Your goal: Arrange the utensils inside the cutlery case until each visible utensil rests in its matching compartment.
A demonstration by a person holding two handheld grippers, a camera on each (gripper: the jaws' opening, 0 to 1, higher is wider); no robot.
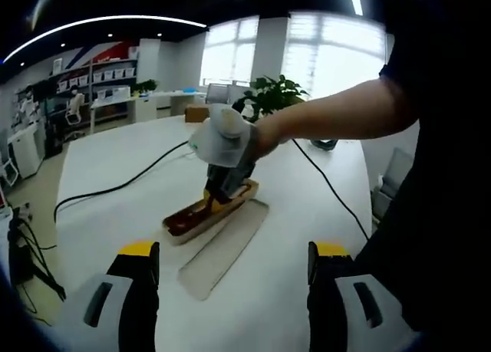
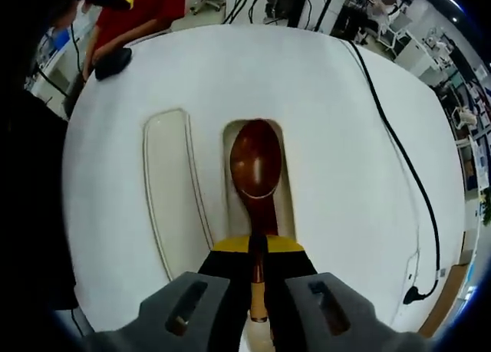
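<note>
A dark brown wooden spoon (image 2: 255,162) lies lengthwise in the beige cutlery case (image 2: 289,192), bowl at the far end. My right gripper (image 2: 258,269) is shut on the spoon's handle, just above the case's near end. The case's flat lid (image 2: 173,191) lies beside it on the left. In the left gripper view, a gloved hand holds the right gripper (image 1: 219,194) down over the case (image 1: 186,228), and the lid (image 1: 222,248) lies in front of it. My left gripper (image 1: 232,284) hangs open above the white table, short of the lid, holding nothing.
A black cable (image 1: 126,185) runs across the white table (image 1: 107,160), and another cable (image 2: 399,156) trails right of the case. A dark object (image 2: 113,61) sits near the far edge. A potted plant (image 1: 272,95) stands at the table's far end.
</note>
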